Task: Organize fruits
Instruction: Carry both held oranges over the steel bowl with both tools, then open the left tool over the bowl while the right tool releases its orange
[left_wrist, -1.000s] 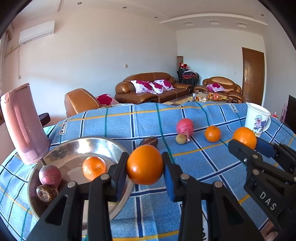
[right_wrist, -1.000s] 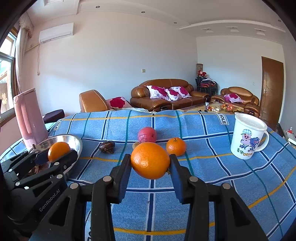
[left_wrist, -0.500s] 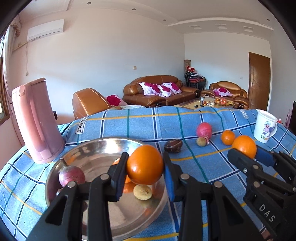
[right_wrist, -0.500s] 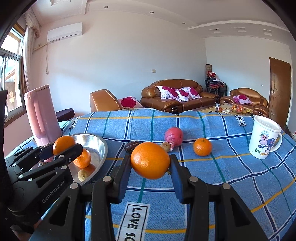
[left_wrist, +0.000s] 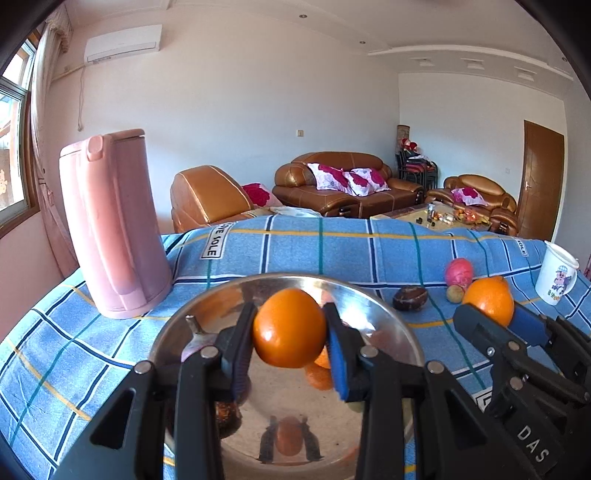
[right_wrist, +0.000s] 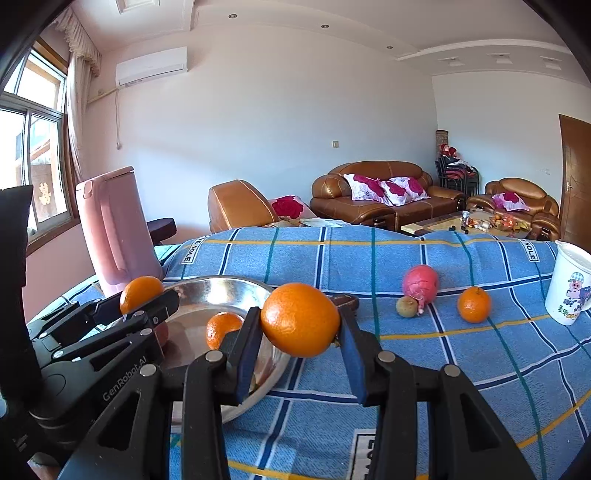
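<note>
My left gripper (left_wrist: 290, 334) is shut on an orange (left_wrist: 290, 328) and holds it above the steel bowl (left_wrist: 388, 314). My right gripper (right_wrist: 299, 325) is shut on a second orange (right_wrist: 300, 319) just right of the bowl (right_wrist: 236, 290), above its rim. Each gripper shows in the other's view: the right one (left_wrist: 491, 308) at the right edge, the left one (right_wrist: 144, 295) at the left over the bowl. Inside the bowl lie a small orange (right_wrist: 223, 328) and darker fruits, mostly hidden by the fingers. On the cloth rest a pink fruit (right_wrist: 421, 282), a small brownish fruit (right_wrist: 406, 306), an orange (right_wrist: 474, 304) and a dark fruit (left_wrist: 410, 298).
A pink kettle (left_wrist: 110, 229) stands at the table's left behind the bowl. A white cartoon mug (right_wrist: 570, 282) stands at the far right. The blue checked tablecloth (right_wrist: 369, 258) covers the table. Brown sofas and a door lie beyond.
Both grippers have carried their oranges leftward. The bowl has come under the left gripper, and the kettle looms larger. The loose fruits and mug have slid to the right in both views.
</note>
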